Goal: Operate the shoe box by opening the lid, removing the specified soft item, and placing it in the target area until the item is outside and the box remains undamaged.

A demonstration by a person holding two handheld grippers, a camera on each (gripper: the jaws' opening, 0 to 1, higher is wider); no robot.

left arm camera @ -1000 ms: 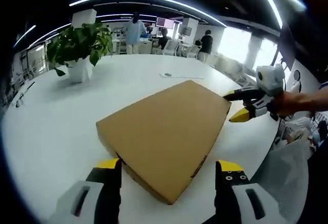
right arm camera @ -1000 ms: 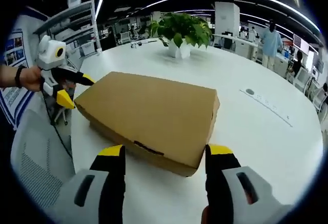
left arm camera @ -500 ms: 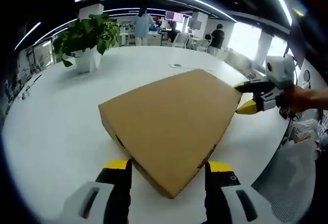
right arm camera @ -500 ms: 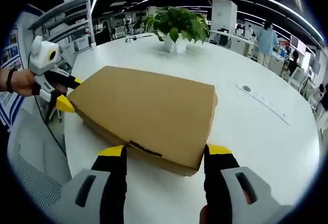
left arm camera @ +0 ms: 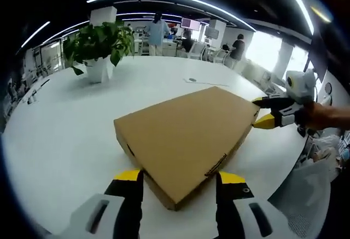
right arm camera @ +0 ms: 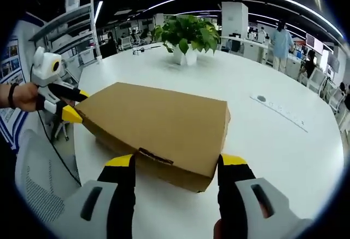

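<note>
We see the closed brown shoe box [left arm camera: 186, 135] lying flat on the white table [left arm camera: 60, 140], its near corner between the spread jaws of our left gripper [left arm camera: 178, 181]. In the right gripper view, the right gripper [right arm camera: 178, 165] also stands open around a corner of the box [right arm camera: 158, 127]. At 3 o'clock in the left gripper view, the right gripper's yellow tips sit at the box's far corner. A potted plant [left arm camera: 98, 45] stands at 11 o'clock, people beyond.
</note>
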